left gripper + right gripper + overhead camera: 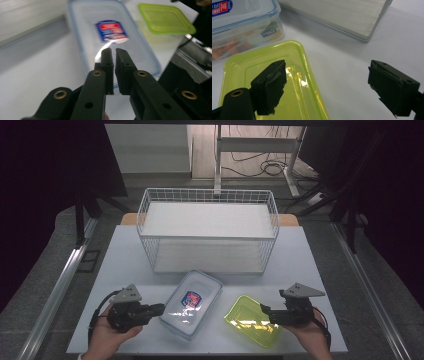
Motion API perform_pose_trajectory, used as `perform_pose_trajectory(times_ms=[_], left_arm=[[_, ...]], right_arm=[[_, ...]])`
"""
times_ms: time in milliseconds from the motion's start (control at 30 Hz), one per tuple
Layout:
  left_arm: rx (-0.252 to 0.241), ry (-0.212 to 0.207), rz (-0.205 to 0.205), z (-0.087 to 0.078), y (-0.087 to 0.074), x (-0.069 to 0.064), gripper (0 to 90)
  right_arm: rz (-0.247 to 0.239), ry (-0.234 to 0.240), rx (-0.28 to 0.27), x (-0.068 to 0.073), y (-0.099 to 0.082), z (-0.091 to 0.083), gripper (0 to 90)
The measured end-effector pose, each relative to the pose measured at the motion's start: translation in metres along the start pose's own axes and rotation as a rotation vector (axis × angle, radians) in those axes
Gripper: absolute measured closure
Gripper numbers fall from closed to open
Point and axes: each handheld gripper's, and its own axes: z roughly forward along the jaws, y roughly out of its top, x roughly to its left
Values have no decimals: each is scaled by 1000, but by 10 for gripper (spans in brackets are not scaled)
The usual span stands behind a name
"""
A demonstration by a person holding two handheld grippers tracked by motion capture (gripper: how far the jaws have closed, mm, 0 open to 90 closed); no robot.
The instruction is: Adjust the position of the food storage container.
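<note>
Stage: early, by my reading; both containers sit on the desk [125, 245] and nothing is lifted or placed.
Clear box: clear box [191, 303] with a blue-edged lid and a red-and-blue label lies at 6 o'clock of the wire rack, near the front edge of the desk.
Green box: green box [252, 320] lies at 3 o'clock of the clear box, close beside it but apart.
Wire rack: wire rack [207, 230] stands at 12 o'clock on the desk; both its shelves carry nothing.
Left gripper: left gripper [161, 308] hovers at 9 o'clock of the clear box, jaws nearly together with nothing between them, tips aimed at the lid.
Right gripper: right gripper [327, 85] hovers over the 3 o'clock edge of the green box, jaws spread wide, gripping nothing.
Done: nothing visible so far.
Left: likely gripping each box and moving it, perhaps to the rack.
</note>
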Motion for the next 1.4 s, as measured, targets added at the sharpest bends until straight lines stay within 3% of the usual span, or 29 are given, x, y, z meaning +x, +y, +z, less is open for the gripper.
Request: perform_pose_trajectory(times_ms=[333,533,667,900,1100,1400], left_arm=[[70,-97,74,31,15,-35,900],[136,-118,129,59,17,-62,900],[172,-96,172,76,17,-76,900],[215,-120,179,86,11,-83,900],[249,-79,190,94,3,-81,900],[252,-91,184,91,0,-77,900]], right_arm=[[1,-3,-4,1,-1,-2,155],[-3,0,-5,2,1,0,155],[-5,3,-6,2,1,0,155],[5,-6,1,-1,0,1,155],[0,-1,0,0,1,1,155],[-2,0,3,0,-1,2,155]])
